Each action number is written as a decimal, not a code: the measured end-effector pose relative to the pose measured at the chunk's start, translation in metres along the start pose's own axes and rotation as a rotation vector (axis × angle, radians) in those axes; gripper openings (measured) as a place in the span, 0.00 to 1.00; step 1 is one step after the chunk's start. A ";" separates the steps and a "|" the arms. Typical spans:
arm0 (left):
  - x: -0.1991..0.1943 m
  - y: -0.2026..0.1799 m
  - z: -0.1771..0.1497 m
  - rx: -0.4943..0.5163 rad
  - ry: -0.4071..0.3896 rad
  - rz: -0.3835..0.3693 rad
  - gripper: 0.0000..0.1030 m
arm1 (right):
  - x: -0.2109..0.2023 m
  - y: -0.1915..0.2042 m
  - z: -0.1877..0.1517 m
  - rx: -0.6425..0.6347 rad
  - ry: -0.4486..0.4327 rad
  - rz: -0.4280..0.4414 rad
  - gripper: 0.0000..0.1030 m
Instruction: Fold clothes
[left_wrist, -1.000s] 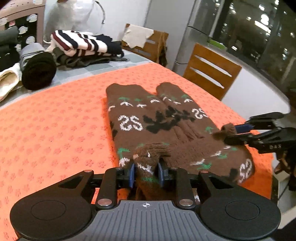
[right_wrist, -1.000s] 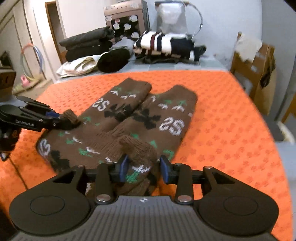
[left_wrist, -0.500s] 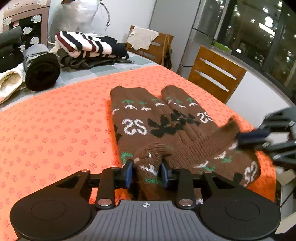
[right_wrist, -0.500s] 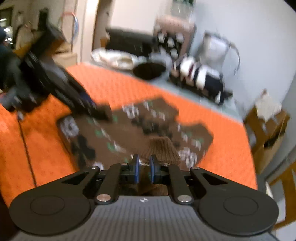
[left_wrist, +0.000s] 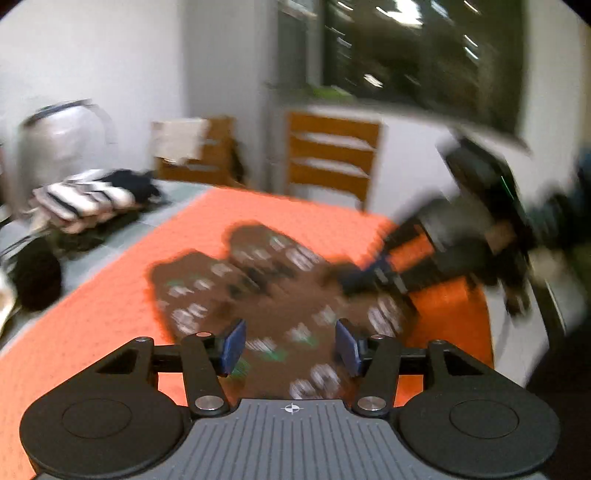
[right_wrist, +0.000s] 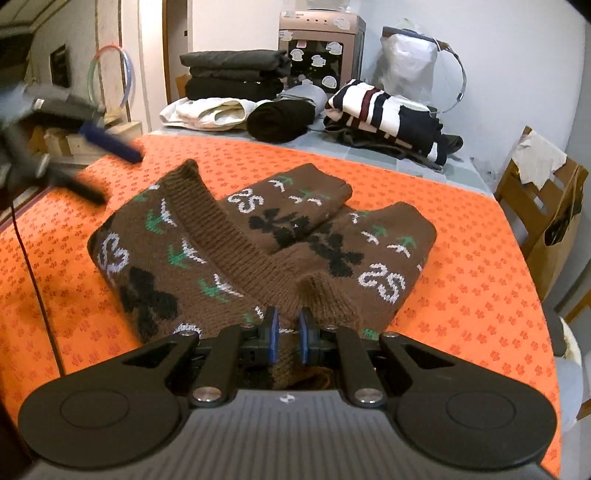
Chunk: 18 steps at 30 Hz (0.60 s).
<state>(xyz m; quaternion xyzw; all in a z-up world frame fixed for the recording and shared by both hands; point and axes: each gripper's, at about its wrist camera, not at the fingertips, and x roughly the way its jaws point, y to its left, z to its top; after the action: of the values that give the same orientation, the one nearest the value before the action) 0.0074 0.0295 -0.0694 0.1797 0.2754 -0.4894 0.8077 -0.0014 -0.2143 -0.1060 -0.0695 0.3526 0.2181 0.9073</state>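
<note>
A brown knitted sweater (right_wrist: 258, 243) with white, green and black patterns lies partly folded on the orange tablecloth (right_wrist: 461, 295). It also shows, blurred, in the left wrist view (left_wrist: 258, 288). My right gripper (right_wrist: 287, 334) is shut on the sweater's ribbed hem at the near edge. My left gripper (left_wrist: 290, 345) is open and empty, raised above the sweater. In the right wrist view the left gripper (right_wrist: 92, 147) hangs blurred at the left, clear of the sweater. In the left wrist view the right gripper (left_wrist: 373, 275) touches the sweater's right side.
Folded and rolled clothes sit at the table's far end: a striped pile (right_wrist: 384, 114), a black roll (right_wrist: 280, 120), white cloth (right_wrist: 207, 112) and dark stacks (right_wrist: 232, 74). Wooden chairs (left_wrist: 332, 158) stand past the table. A box (right_wrist: 546, 206) stands at the right.
My left gripper let go of the sweater's hem, opened and lifted away. My right gripper stays shut on the hem and has come down with it towards the table.
</note>
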 end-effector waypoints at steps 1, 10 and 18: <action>0.007 -0.001 -0.005 0.011 0.031 -0.004 0.55 | -0.001 -0.002 0.000 0.012 0.000 0.007 0.14; 0.033 0.007 -0.026 0.150 0.118 -0.051 0.64 | -0.004 -0.010 0.007 0.033 0.034 0.063 0.17; 0.041 0.027 -0.020 0.150 0.138 -0.126 0.72 | -0.026 0.024 0.007 -0.216 0.033 0.176 0.88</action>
<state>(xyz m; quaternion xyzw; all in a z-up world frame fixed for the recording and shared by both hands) 0.0408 0.0250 -0.1101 0.2551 0.3037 -0.5448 0.7389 -0.0249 -0.1994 -0.0826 -0.1394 0.3466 0.3323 0.8661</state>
